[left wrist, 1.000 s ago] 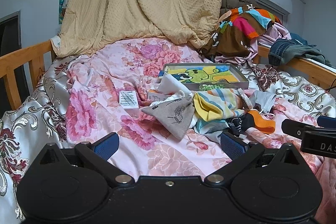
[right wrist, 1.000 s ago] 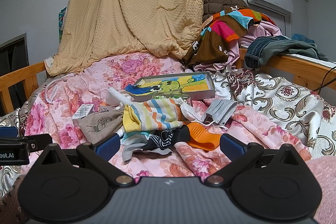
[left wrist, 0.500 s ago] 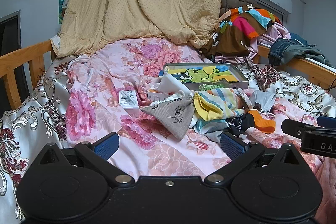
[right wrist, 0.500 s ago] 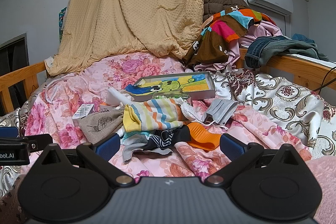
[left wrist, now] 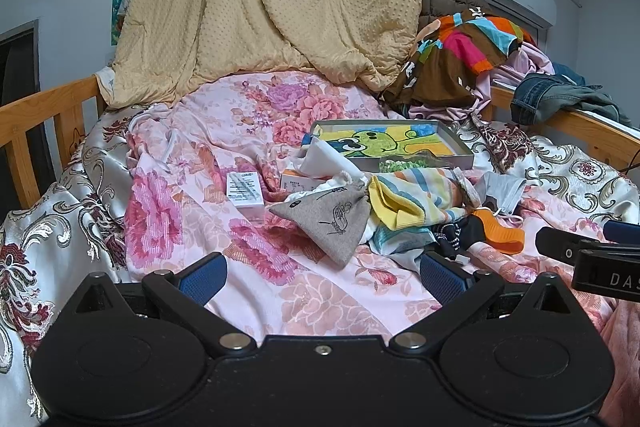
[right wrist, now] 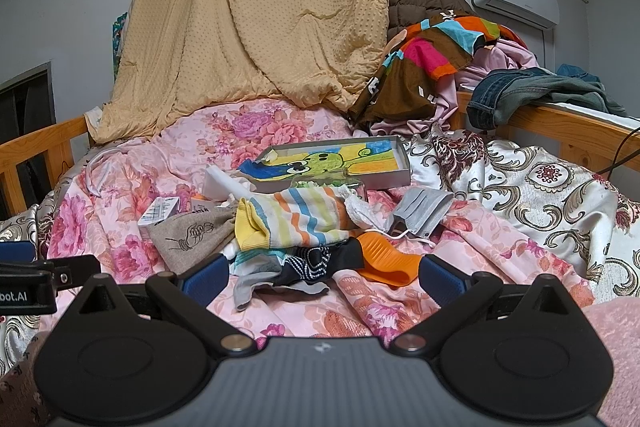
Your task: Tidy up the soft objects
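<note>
Soft pile sits mid-frame on the bed: striped sock (right wrist: 296,217) on top, grey pouch (right wrist: 192,233) touching it on the left, dark patterned sock (right wrist: 308,263) under it at the near edge, orange piece (right wrist: 384,259) and grey mask (right wrist: 420,213) to the right. Tray (right wrist: 396,163) with cartoon print sits just behind the pile, small boxes (left wrist: 244,189) left of it.

Right tongs (right wrist: 324,273) spread wide, empty, low in frame, just short of the dark sock. Left tongs (left wrist: 320,273) also spread, empty, lined up near the pouch (left wrist: 328,221).

Looks like the pre-grasp stage, nothing sorted yet. Suggest taking the top layer first: pinch the striped sock at its yellow cuff, lift straight up so the layers below don't drag. Avoid snagging the floral sheet (right wrist: 132,195) or the mask's loops. The left can pin or take the pouch separately.
</note>
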A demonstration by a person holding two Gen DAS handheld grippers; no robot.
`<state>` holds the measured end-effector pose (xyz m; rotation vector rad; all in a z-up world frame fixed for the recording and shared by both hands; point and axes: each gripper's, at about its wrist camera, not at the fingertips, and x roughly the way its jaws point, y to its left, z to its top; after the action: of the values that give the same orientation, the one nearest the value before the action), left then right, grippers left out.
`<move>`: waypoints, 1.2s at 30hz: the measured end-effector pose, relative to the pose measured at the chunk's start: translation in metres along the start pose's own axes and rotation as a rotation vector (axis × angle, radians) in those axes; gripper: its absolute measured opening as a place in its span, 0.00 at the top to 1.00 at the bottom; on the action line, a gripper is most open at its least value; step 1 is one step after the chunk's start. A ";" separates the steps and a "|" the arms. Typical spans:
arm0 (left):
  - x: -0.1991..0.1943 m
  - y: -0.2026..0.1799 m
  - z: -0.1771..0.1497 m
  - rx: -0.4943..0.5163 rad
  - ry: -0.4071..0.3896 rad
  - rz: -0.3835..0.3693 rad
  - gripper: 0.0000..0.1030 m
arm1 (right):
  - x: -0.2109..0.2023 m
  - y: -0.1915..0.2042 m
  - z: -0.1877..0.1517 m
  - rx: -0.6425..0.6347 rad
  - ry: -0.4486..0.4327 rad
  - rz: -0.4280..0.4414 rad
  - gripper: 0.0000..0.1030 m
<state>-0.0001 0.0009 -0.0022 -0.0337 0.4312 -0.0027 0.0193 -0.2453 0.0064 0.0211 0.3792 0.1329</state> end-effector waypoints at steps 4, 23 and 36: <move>0.000 0.000 0.000 0.000 0.000 -0.001 0.01 | 0.000 0.000 0.000 0.000 0.000 0.000 0.00; 0.000 0.001 0.000 -0.001 0.001 0.000 0.01 | -0.001 0.001 0.000 0.000 0.001 0.000 0.00; 0.009 0.003 -0.006 -0.009 0.011 -0.017 0.01 | 0.004 0.002 0.006 0.021 0.020 0.017 0.00</move>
<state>0.0054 0.0032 -0.0116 -0.0463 0.4424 -0.0177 0.0250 -0.2432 0.0108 0.0440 0.4009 0.1464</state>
